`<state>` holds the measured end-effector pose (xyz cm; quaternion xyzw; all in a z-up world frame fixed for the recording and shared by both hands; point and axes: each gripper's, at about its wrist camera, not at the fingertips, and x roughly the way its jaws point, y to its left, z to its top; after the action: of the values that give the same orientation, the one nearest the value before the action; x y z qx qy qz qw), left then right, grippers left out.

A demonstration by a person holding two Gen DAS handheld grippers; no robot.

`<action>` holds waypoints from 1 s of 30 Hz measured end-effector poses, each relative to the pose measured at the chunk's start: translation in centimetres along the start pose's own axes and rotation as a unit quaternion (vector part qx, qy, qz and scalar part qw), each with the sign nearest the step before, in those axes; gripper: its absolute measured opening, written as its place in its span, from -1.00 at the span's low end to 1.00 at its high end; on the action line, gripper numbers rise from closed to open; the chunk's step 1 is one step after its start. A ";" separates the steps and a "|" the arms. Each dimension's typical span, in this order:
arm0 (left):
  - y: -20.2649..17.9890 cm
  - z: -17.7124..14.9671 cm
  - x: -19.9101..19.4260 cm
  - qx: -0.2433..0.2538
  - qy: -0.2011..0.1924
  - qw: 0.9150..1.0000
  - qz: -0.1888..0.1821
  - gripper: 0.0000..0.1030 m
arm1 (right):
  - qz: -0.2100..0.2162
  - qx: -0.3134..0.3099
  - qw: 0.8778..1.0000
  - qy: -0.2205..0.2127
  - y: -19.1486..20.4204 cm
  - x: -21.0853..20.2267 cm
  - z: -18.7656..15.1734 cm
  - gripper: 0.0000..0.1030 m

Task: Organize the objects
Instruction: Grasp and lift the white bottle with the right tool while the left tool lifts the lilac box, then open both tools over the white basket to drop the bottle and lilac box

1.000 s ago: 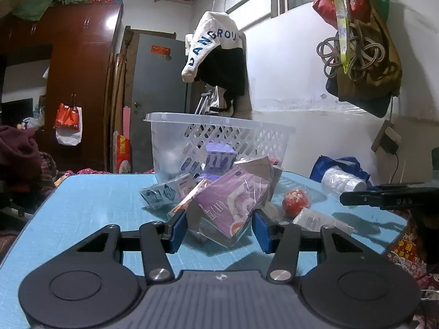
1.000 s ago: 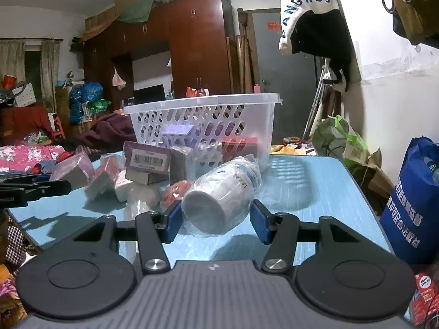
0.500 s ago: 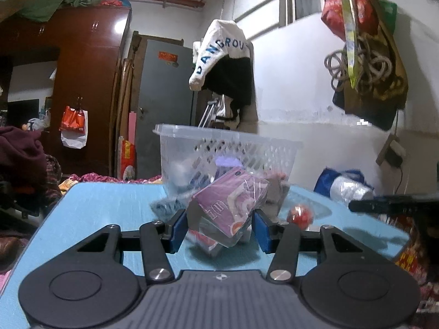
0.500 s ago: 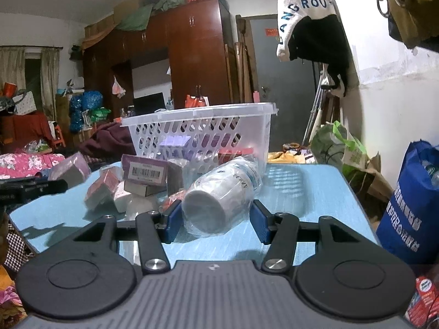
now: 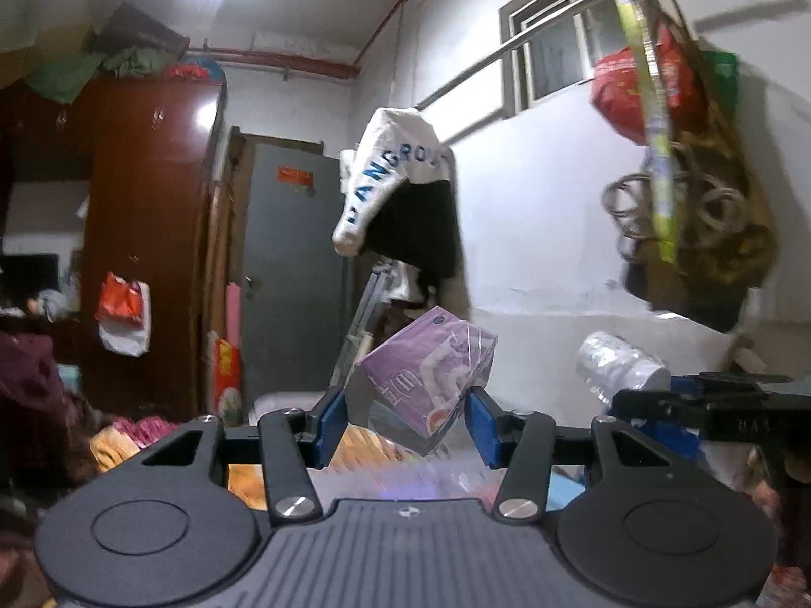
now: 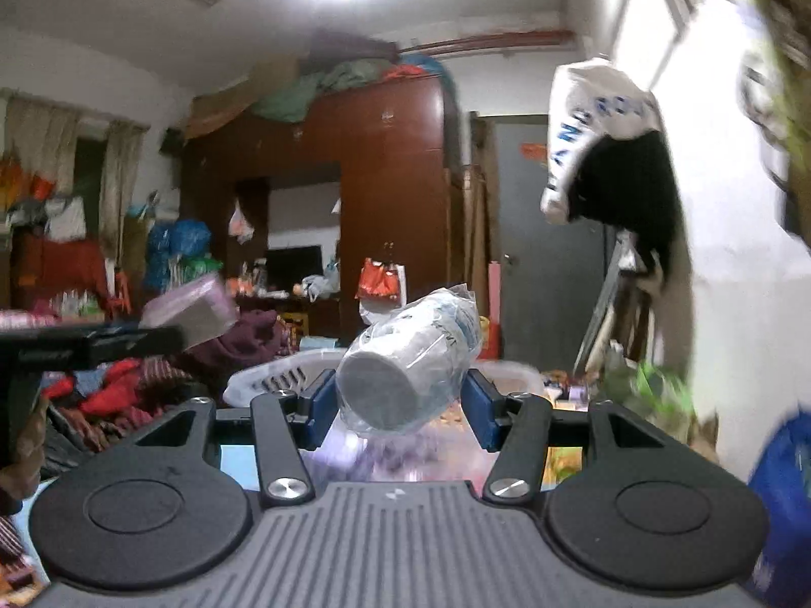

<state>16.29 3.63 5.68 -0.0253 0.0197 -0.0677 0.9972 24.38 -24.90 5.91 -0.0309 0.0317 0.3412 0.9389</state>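
Left wrist – one purple box point(image 5: 428, 372), one claw point(image 5: 405, 423).

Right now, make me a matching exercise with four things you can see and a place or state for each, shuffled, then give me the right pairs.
Things:
1. purple shrink-wrapped box
2. white bottle in a clear plastic bag
3. white lattice plastic basket
4. white and black jacket with blue letters

Places or states:
A. hanging on the wall rail
B. gripped in the left tongs
C. low, behind the right tongs
D. gripped in the right tongs

Pairs: 1-B, 2-D, 3-C, 4-A
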 end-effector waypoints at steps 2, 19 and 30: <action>0.2 0.9 2.7 -0.013 0.012 1.000 0.013 0.06 | 0.005 -0.005 1.000 0.015 -0.1 3.1 1.1 0.10; 1.3 -3.9 -1.3 -0.021 0.063 0.996 0.054 0.61 | -0.003 0.012 0.998 0.066 1.3 -1.8 -5.8 1.00; 0.1 -9.1 -3.8 0.012 0.175 0.982 0.065 0.60 | 0.043 0.057 0.994 0.088 3.3 -5.0 -10.5 0.56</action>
<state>12.19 3.78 -3.31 -0.0002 0.1947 -0.0066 0.9808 18.00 -26.42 -4.26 -0.0053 0.1346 0.3752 0.9171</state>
